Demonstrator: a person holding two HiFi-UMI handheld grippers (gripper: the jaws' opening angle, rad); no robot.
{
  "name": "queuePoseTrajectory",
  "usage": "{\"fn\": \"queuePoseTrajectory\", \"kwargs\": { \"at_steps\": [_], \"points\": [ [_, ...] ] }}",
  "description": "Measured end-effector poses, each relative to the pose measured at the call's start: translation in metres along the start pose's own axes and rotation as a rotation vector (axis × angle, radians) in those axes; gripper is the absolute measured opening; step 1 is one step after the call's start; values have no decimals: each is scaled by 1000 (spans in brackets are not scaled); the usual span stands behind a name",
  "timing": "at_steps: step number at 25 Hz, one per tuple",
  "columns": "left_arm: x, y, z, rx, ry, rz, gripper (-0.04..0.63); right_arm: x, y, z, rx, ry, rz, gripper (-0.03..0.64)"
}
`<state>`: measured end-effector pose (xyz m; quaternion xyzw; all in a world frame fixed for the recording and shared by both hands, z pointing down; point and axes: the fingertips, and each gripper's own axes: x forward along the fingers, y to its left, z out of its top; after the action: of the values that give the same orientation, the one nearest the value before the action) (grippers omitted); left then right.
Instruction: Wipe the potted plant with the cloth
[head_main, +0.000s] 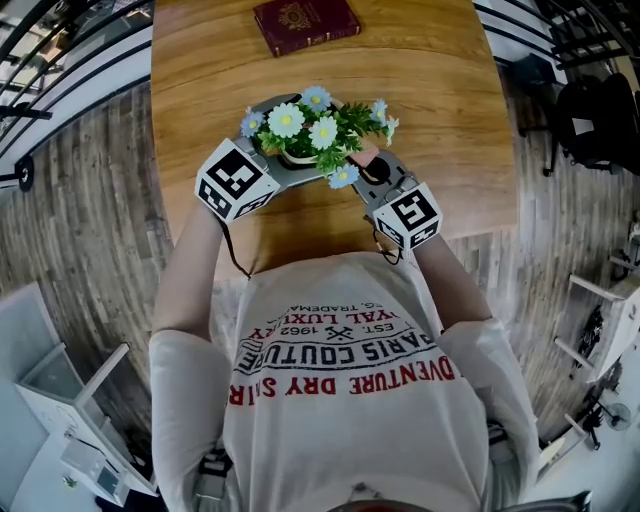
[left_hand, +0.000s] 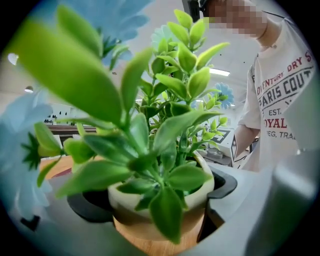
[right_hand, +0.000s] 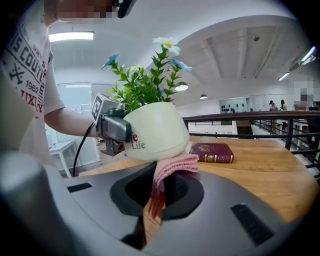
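Clamps the potted plant (head_main: 310, 135) between the left tongs (left_hand: 157, 200); pinches the soft pink cloth (right_hand: 172, 167) in the right tongs (right_hand: 157, 192), pressed to the pot (right_hand: 152, 130) just ahead. Probably light, slippery; best held by the pot, not the flimsy leaves (left_hand: 172, 127)

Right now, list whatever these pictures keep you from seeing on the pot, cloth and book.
- Print on the pot, right gripper view: its start is behind the left gripper.
- The cloth, head view: almost wholly under the flowers.
- Title on the book, head and right gripper views: too small to read.
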<state>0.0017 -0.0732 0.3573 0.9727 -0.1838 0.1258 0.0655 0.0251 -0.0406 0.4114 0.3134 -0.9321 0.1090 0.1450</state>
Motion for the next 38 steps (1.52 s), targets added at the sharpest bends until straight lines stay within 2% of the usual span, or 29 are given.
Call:
{"fn": "queuePoseTrajectory", "kwargs": {
  "at_steps": [7, 12, 18, 22, 31, 34, 38],
  "points": [
    [6, 0, -13, 15, -4, 47, 529, -12, -21, -10, -19, 28, -42, 35],
    [13, 2, -23, 32, 14, 63, 529, -17, -54, -17, -2, 59, -149, 35],
    [26, -4, -52, 31, 64, 32, 529, -26, -101, -17, 83, 45, -264, 35],
    [35, -10, -87, -9, 115, -1, 529, -27, -124, -20, 134, 55, -314, 35],
    [58, -16, -150, 12, 242, -84, 529, -19, -143, -41, 168, 99, -336, 35],
    [61, -18, -159, 22, 269, -107, 529, -19, -146, -52, 170, 130, -336, 35],
    [66, -18, -158, 55, 261, -109, 529, -19, -158, -58, 185, 146, -352, 35]
  ]
}}
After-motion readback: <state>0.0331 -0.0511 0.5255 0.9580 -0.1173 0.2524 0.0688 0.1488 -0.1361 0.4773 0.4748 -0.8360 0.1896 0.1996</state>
